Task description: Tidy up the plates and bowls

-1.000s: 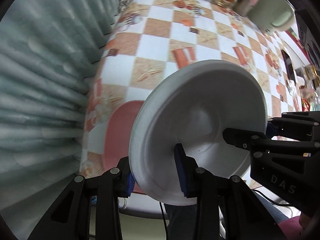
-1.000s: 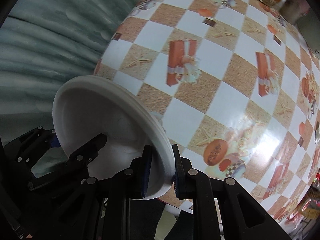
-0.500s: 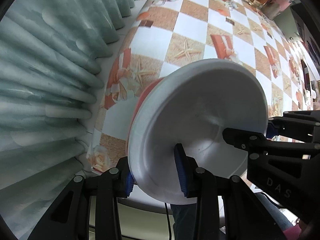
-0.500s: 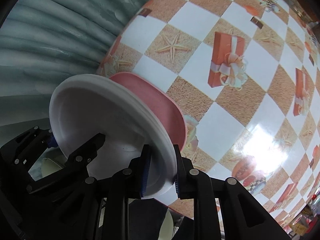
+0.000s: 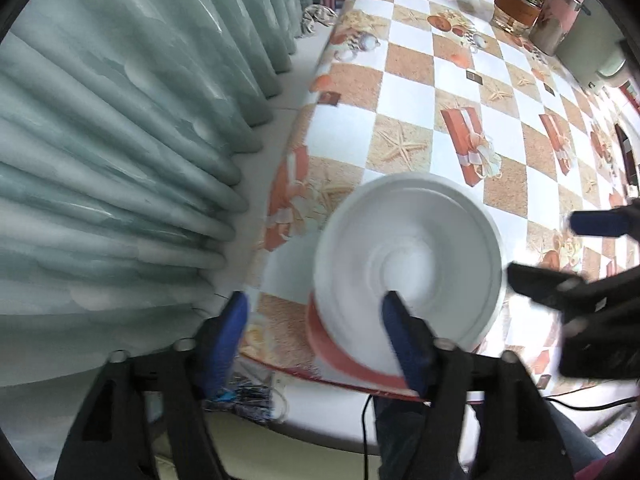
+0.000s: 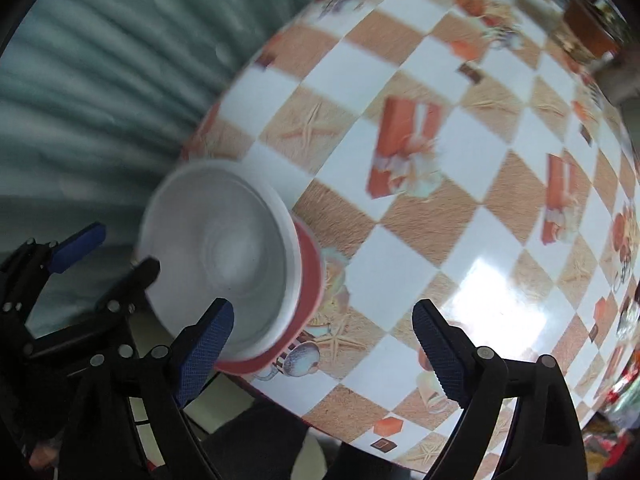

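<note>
A white plate (image 5: 408, 260) lies on a red plate (image 5: 344, 360) at the near corner of the checked table (image 5: 440, 92). My left gripper (image 5: 316, 308) hangs over the stack's near rim, its jaws opening; the white rim is between the blue pads (image 5: 236, 308) but neither presses on it. In the right wrist view the white plate (image 6: 224, 256) and red plate (image 6: 312, 276) sit at the lower left. My right gripper (image 6: 322, 314) is also opening, with the rim between its pads and untouched. Each gripper also shows in the other's view: the right gripper (image 5: 560, 248) and the left gripper (image 6: 114, 254).
A grey-green pleated curtain (image 5: 120, 140) hangs close along the table's left edge. At the far end stand a potted plant in a glass (image 5: 516, 8), a pink container (image 5: 560, 12) and a pale green appliance (image 5: 592, 60). A person's legs and a cable show below the table edge.
Both grippers have let go of the white plate and spread their jaws. The white plate, tilted in the air before, has dropped onto the red plate.
</note>
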Available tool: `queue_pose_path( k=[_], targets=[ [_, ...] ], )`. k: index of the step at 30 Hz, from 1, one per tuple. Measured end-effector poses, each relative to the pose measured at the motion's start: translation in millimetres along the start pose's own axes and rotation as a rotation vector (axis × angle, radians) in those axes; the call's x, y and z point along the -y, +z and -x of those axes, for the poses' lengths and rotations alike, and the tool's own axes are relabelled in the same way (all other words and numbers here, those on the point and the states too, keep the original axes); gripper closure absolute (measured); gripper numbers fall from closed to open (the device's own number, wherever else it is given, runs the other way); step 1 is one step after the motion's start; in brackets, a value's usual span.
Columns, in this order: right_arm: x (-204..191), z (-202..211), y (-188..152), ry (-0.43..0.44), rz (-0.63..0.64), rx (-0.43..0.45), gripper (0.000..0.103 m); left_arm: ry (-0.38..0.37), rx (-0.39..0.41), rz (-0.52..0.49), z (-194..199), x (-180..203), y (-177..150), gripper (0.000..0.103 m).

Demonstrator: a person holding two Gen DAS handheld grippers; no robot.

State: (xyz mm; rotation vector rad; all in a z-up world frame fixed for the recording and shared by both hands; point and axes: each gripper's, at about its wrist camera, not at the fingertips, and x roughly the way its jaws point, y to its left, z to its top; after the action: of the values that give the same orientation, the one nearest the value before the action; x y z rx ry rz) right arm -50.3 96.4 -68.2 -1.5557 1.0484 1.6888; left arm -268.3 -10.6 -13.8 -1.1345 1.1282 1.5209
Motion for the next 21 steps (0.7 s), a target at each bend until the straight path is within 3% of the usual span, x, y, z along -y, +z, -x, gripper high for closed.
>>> queue_pose_path(
  k=[1,3,9,13,21],
  targets=[
    [5,8,-3,-0.013,-0.014,0.015,0.011,0.007,0.016,-0.005,5,0,1,0.024],
    [14,22,-9,-0.032,-0.039,0.033,0.0,0.008,0.033,-0.02,16,6,1,0.021],
    [30,67,-24,-0.053,-0.116,0.123,0.0,-0.098,-0.007,-0.035,32,24,3,0.02],
    [27,72,-29,-0.069,-0.142,0.142,0.0,-0.072,0.0,-0.089,38,37,3,0.02],
    [32,70,-34,-0.052,-0.174,0.133,0.0,-0.055,-0.001,-0.103,43,39,5,0.02]
  ],
)
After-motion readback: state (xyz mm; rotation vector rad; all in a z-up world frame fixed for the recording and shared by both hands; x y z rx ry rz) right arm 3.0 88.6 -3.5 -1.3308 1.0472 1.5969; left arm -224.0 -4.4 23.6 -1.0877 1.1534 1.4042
